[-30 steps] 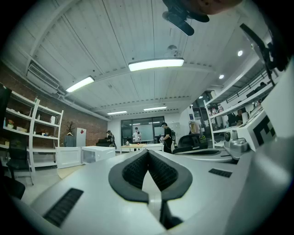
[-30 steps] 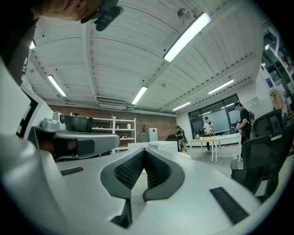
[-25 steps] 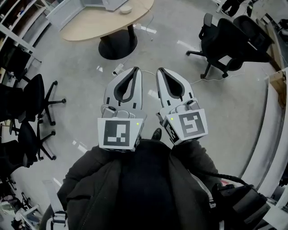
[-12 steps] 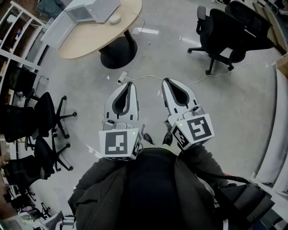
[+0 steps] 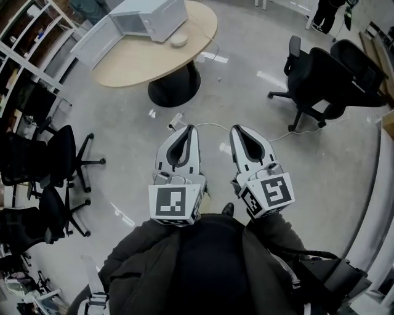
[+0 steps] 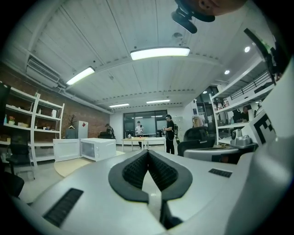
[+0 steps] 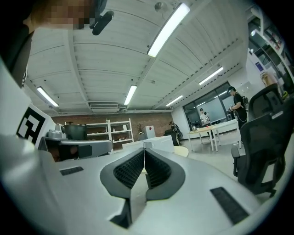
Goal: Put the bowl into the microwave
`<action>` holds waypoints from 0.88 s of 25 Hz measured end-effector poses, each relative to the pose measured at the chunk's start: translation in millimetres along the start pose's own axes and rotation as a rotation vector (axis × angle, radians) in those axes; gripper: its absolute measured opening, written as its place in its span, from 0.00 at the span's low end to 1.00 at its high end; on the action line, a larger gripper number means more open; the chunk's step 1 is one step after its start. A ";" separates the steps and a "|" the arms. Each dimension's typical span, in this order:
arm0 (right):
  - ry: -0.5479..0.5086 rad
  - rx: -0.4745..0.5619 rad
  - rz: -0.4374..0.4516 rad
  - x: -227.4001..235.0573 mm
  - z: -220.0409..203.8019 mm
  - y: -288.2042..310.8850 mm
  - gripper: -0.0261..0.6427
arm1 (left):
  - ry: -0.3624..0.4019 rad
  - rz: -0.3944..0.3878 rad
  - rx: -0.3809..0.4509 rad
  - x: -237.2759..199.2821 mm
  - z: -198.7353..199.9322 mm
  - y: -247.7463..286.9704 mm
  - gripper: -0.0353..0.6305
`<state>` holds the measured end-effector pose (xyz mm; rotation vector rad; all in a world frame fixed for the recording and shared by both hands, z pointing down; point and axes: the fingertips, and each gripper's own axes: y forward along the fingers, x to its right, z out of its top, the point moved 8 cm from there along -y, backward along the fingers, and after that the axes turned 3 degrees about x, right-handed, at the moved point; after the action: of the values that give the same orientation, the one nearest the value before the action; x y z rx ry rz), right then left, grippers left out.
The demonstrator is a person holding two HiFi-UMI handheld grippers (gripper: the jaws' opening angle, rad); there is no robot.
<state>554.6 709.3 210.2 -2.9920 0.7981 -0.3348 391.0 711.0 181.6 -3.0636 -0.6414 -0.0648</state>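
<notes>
A white microwave (image 5: pixel 151 17) stands on an oval wooden table (image 5: pixel 141 58) far ahead, its door (image 5: pixel 98 40) swung open to the left. A small pale bowl (image 5: pixel 179 40) sits on the table just right of it. My left gripper (image 5: pixel 190 128) and right gripper (image 5: pixel 236 128) are held side by side at waist height over the floor, well short of the table, both shut and empty. The left gripper view shows its shut jaws (image 6: pixel 148 152) aimed towards the microwave (image 6: pixel 98 148). In the right gripper view the gripper (image 7: pixel 144 149) points at the microwave (image 7: pixel 158 142).
A black office chair (image 5: pixel 323 74) stands at the right, and more chairs (image 5: pixel 52 157) at the left. A power strip with cable (image 5: pixel 177 120) lies on the floor before the table's black base (image 5: pixel 174 86). Shelving (image 5: pixel 28 37) lines the left wall. People (image 6: pixel 170 133) stand far off.
The table, microwave and bowl have come further into the head view and sit nearer. Both grippers stay shut and side by side.
</notes>
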 end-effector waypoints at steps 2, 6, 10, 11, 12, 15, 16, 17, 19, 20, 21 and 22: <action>-0.006 -0.010 0.012 0.9 0.0 24.5 0.05 | -0.002 0.000 0.019 -17.5 -0.3 13.5 0.07; -0.012 -0.039 0.040 -1.1 -1.7 80.3 0.05 | -0.030 0.032 0.034 -57.6 3.2 40.9 0.07; -0.021 -0.075 0.076 -4.6 -7.5 129.8 0.05 | -0.028 0.050 0.025 -94.3 -0.3 65.3 0.07; -0.021 -0.079 0.081 -5.1 -9.0 141.2 0.05 | -0.028 0.052 0.023 -102.3 -1.1 70.9 0.07; -0.018 -0.082 0.082 -5.8 -10.3 152.4 0.05 | -0.029 0.054 0.021 -110.6 -1.7 76.1 0.07; -0.011 -0.103 0.082 -11.1 -15.6 182.8 0.05 | -0.052 0.069 0.022 -136.4 -3.4 88.4 0.07; -0.014 -0.112 0.085 -13.6 -17.5 191.9 0.05 | -0.061 0.074 0.023 -144.7 -4.2 91.6 0.07; -0.016 -0.120 0.087 -16.3 -19.4 201.0 0.05 | -0.063 0.074 0.022 -153.2 -5.7 94.5 0.07; -0.025 -0.128 0.095 -23.1 -21.8 218.4 0.05 | -0.061 0.069 0.024 -169.9 -8.1 99.3 0.07; -0.035 -0.129 0.102 -27.7 -22.0 226.4 0.05 | -0.064 0.067 0.028 -177.7 -8.0 101.4 0.07; -0.045 -0.128 0.109 -32.6 -21.8 234.1 0.05 | -0.072 0.064 0.034 -185.2 -6.9 103.7 0.07; -0.052 -0.128 0.116 -37.1 -21.4 241.6 0.05 | -0.082 0.063 0.039 -192.2 -5.9 106.6 0.07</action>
<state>400.4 518.5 204.2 -3.0382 1.0194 -0.2083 257.6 536.2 179.1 -3.0598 -0.5422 0.0733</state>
